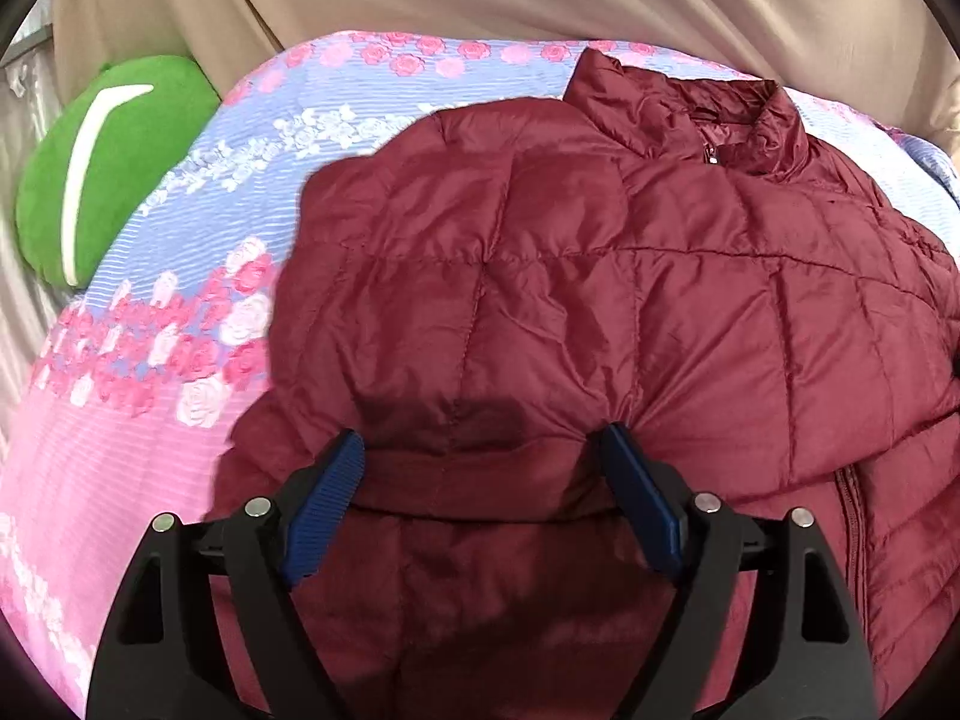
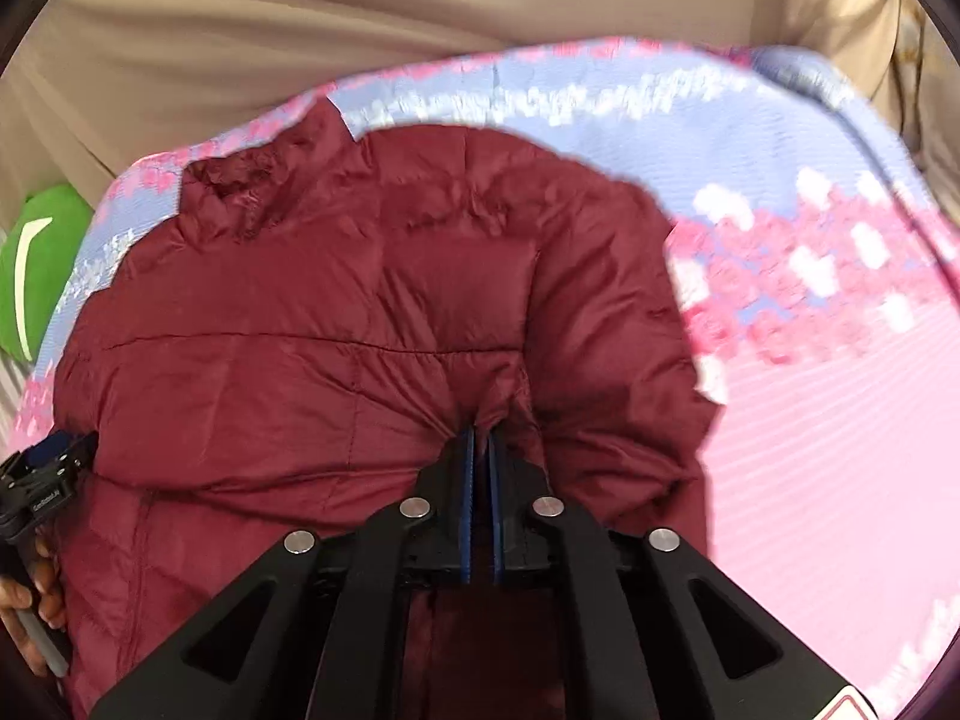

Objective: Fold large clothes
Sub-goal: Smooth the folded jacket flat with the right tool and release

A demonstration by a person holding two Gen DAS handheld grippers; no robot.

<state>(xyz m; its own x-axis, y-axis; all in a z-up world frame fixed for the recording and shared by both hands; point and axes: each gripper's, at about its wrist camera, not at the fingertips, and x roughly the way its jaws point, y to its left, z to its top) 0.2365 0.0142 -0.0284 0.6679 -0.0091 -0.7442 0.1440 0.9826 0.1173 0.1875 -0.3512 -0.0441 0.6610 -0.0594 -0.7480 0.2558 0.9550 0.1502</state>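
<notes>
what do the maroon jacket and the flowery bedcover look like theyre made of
Maroon puffer jacket: looks like thin synthetic shell, probably nylon or polyester, with a slight sheen, stitched into puffy quilted squares.
Floral bedcover: woven or knitted cloth, matte, with fine ribbed lines under printed pink roses; the fibre is unclear.

No wording can be read with any certainty. The left tongs [image 2: 51, 468], at the left edge of the right wrist view beside the maroon puffer jacket [image 2: 336, 324], carry a small line of pale lettering on their black body, too small and blurred to make out. A red-edged sign [image 2: 849, 708] shows below the jacket, cut off by the frame.
</notes>
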